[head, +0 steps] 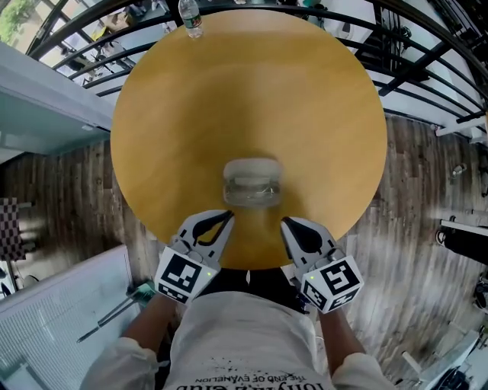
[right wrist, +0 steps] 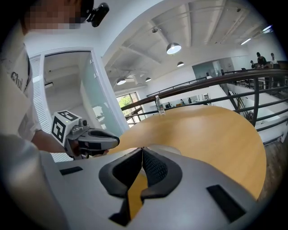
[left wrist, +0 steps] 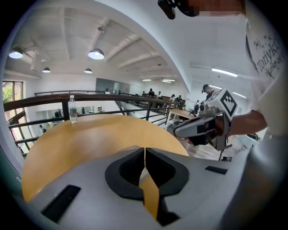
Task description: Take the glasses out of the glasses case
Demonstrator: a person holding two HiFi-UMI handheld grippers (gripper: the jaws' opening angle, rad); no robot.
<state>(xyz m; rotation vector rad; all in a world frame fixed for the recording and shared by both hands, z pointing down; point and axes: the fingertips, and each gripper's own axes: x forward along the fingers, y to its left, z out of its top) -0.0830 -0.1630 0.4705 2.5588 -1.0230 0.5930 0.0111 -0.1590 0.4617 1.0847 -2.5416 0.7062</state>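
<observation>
A translucent glasses case (head: pixel 252 183) lies closed on the round wooden table (head: pixel 191 114), a little in from its near edge. I cannot make out the glasses inside it. My left gripper (head: pixel 228 216) hangs just short of the case's near-left corner with its jaws closed together and nothing between them. To the near right of the case is my right gripper (head: pixel 284 223), also shut and empty. In the left gripper view the left gripper (left wrist: pixel 144 152) shows its pads touching, and the right gripper (left wrist: pixel 198 127) is off to the right. The right gripper view shows the right gripper (right wrist: pixel 142 152) closed too.
A water bottle (head: pixel 191 17) stands at the table's far edge, also seen as the bottle (left wrist: pixel 72 109) and bottle (right wrist: pixel 158 104) in the gripper views. Dark railings (head: pixel 427 53) curve behind the table. Wood flooring (head: pixel 412 228) surrounds it.
</observation>
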